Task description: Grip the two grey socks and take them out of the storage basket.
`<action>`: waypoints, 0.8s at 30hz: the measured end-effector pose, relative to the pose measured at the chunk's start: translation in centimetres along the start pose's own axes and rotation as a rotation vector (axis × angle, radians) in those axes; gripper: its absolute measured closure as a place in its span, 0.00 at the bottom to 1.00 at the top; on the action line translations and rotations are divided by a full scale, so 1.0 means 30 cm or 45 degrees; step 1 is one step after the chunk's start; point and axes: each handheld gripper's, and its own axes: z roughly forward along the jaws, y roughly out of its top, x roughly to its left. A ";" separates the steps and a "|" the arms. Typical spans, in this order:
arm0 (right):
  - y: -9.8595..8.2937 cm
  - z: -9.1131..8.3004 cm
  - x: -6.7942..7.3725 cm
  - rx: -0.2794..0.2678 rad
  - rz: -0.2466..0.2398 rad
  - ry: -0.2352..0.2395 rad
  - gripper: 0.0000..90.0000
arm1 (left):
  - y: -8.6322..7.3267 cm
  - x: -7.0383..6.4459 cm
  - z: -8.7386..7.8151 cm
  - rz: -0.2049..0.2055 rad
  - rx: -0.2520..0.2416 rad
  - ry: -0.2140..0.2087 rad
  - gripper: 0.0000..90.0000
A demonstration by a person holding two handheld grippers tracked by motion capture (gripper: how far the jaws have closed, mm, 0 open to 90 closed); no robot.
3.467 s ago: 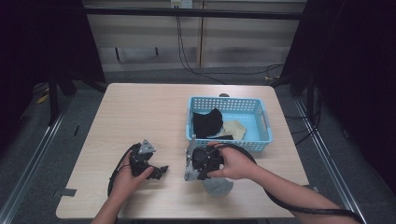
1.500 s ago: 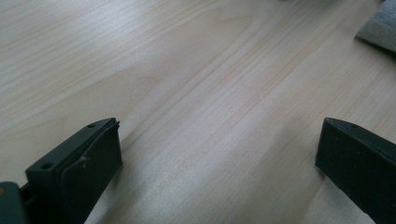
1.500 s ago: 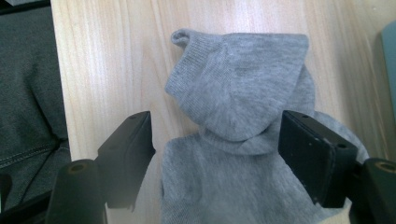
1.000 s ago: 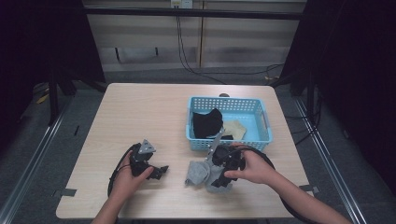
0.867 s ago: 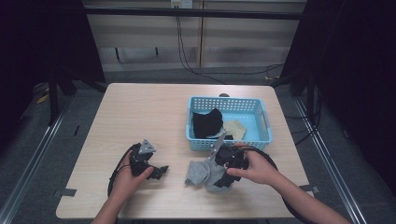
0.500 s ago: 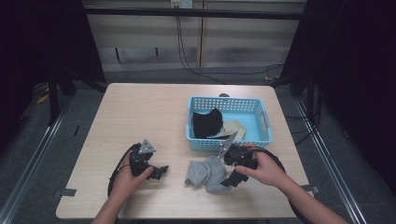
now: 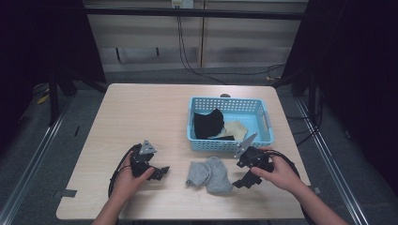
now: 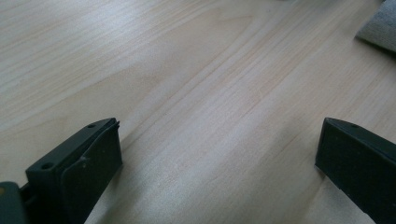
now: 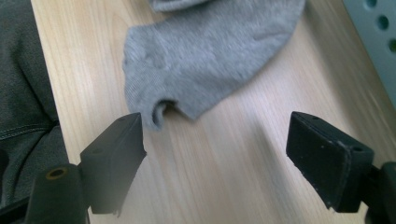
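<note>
Two grey socks (image 7: 210, 173) lie bunched on the bench (image 7: 141, 112), between my grippers and just before the blue basket (image 7: 263, 115). My right gripper (image 7: 244, 176), jaws apart and empty, sits beside them; my left gripper (image 7: 159, 172), jaws likewise apart, rests nearby. The basket holds one black cloth (image 7: 209, 123) and one beige (image 7: 234, 129).

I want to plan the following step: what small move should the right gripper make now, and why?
Probably ease the right gripper forward and close on the grey sock. Its jaws stand open and empty, and the sock lies flat on the table just ahead.
</note>
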 end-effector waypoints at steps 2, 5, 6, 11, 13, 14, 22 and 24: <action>-0.020 -0.003 -0.006 -0.014 0.026 0.007 0.21 | 0.000 0.000 0.000 0.000 -0.001 0.002 0.00; -0.048 -0.004 -0.019 -0.029 0.044 0.002 0.21 | 0.000 0.001 0.000 0.005 0.001 0.002 0.00; -0.057 -0.004 -0.023 -0.030 0.050 0.004 0.21 | 0.000 0.000 0.000 0.003 0.001 0.001 0.00; -0.097 -0.008 -0.036 -0.055 0.082 -0.006 0.22 | 0.000 0.001 0.000 0.003 0.001 0.001 0.00; -0.111 -0.007 -0.040 -0.067 0.093 -0.011 0.22 | 0.000 0.000 0.000 0.003 0.001 0.001 0.00; -0.118 -0.008 -0.042 -0.064 0.099 -0.010 0.22 | 0.000 0.001 0.000 0.005 0.001 0.002 0.00; -0.173 0.004 -0.054 -0.096 0.133 -0.016 0.22 | 0.000 0.000 0.000 0.002 0.000 0.001 0.00; -0.189 0.010 -0.060 -0.108 0.140 -0.021 0.22 | 0.000 0.001 0.000 0.004 0.001 0.002 0.00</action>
